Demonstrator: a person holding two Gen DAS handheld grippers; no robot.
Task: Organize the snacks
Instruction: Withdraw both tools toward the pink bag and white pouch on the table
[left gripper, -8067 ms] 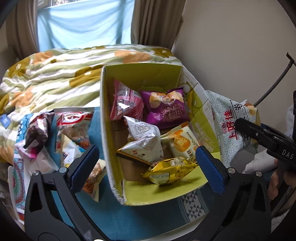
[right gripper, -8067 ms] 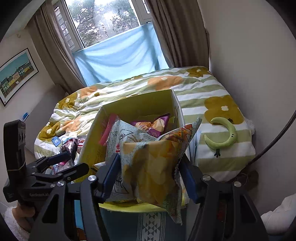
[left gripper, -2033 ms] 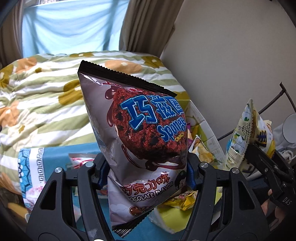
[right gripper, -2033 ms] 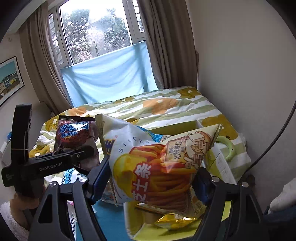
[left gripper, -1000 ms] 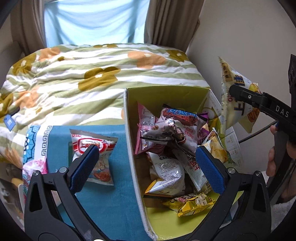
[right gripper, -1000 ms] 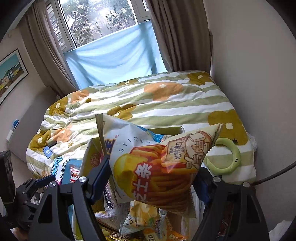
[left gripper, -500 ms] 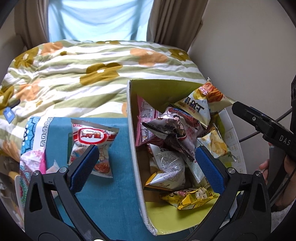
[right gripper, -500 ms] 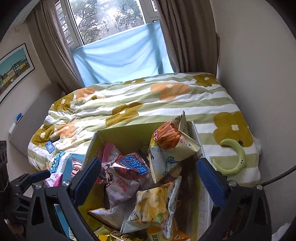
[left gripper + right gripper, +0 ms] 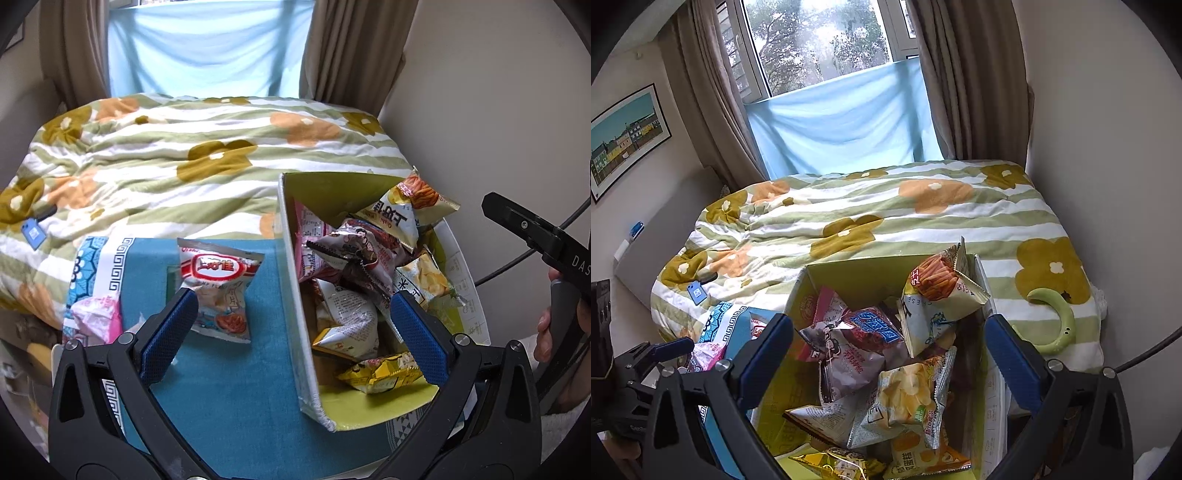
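A red and white snack bag [image 9: 218,291] lies on the blue cloth [image 9: 236,398], at 9 o'clock from the box [image 9: 295,295]. The left gripper [image 9: 291,332] has its jaws wide open and empty. The box is full of snack bags. The right gripper [image 9: 886,354], above the box, also has wide, empty jaws.

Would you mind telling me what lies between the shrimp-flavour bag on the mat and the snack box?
Only bare blue mat separates the shrimp-flavour bag from the box, seen in the left wrist view.
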